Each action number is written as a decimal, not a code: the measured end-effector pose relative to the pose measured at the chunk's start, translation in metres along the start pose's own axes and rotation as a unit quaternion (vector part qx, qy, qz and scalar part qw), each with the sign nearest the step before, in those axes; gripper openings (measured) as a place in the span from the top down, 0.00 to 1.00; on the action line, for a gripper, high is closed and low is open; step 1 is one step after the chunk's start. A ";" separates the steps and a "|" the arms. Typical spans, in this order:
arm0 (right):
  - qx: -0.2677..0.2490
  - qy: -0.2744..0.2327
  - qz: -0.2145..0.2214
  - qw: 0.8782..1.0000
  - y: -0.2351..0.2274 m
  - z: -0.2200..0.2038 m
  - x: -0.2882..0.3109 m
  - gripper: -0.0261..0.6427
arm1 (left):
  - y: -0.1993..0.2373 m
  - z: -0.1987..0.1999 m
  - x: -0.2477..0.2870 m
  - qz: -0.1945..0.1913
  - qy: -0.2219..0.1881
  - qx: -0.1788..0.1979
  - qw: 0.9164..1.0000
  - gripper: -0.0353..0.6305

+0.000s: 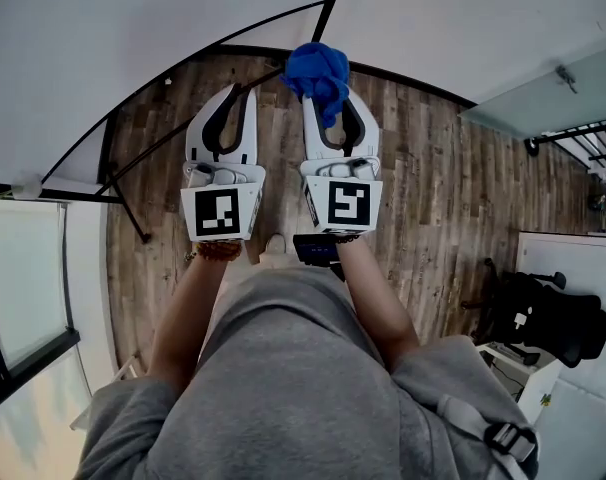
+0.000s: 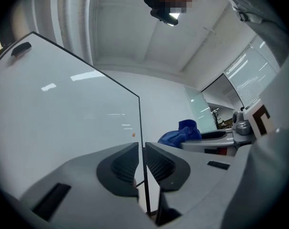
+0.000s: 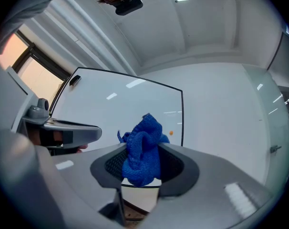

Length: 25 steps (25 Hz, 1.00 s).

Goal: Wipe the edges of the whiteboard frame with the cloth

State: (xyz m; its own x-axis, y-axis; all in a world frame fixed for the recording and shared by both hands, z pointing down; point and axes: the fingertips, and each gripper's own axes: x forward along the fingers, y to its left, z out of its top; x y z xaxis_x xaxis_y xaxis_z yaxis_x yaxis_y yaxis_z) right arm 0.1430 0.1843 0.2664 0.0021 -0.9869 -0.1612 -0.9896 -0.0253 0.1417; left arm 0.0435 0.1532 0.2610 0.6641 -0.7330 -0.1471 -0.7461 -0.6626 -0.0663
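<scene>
The whiteboard (image 2: 63, 113) stands straight ahead, and its thin black frame (image 2: 139, 123) runs down its right edge. A crumpled blue cloth (image 1: 318, 73) sits between the jaws of my right gripper (image 1: 328, 96), which is shut on it. In the right gripper view the cloth (image 3: 142, 149) bulges above the right gripper (image 3: 143, 163), in front of the board's lower right corner and frame (image 3: 182, 113). My left gripper (image 1: 238, 93) is level beside the right one, jaws shut and empty. In the left gripper view the frame edge shows through the slit of the left gripper (image 2: 140, 163).
A small dark object (image 3: 74, 80) clings to the board's top left corner and an orange dot (image 3: 171, 132) sits near its right edge. Black stand legs (image 1: 133, 208) cross the wooden floor (image 1: 433, 188). A black office chair (image 1: 543, 318) is at the right.
</scene>
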 end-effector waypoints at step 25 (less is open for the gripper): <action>0.054 0.087 -0.003 0.995 -0.018 -0.092 -0.054 0.72 | -0.065 -0.094 -0.008 -0.022 0.079 -0.022 0.996 0.90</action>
State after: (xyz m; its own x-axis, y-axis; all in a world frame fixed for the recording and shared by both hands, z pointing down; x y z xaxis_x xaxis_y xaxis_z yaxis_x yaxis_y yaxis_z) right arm 0.1741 0.2233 0.3627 0.0229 -0.9997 0.0105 -0.9992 -0.0225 0.0330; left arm 0.0910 0.1879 0.3590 0.6975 -0.7165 0.0132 -0.7161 -0.6976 -0.0252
